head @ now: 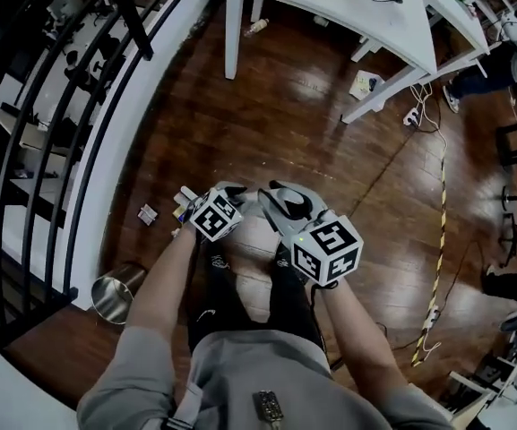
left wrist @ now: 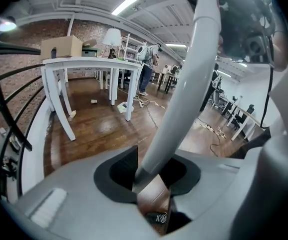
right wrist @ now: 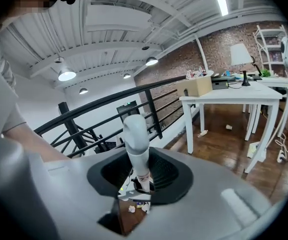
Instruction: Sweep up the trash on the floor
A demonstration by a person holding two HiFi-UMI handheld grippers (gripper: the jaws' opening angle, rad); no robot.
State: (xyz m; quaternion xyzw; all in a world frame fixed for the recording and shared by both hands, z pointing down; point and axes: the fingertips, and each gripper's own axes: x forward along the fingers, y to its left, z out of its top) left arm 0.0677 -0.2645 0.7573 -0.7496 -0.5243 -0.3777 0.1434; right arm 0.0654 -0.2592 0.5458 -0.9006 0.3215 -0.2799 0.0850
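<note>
Grey tee, blk trousers

Glossy dark wood floor

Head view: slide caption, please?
Left gripper and right gripper hold white handles above wooden floor; trash scraps lie near metal bin.

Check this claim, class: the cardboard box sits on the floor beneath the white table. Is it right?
Not quite. The cardboard box sits on top of the white table, not on the floor beneath it; the left gripper view shows this.
</note>
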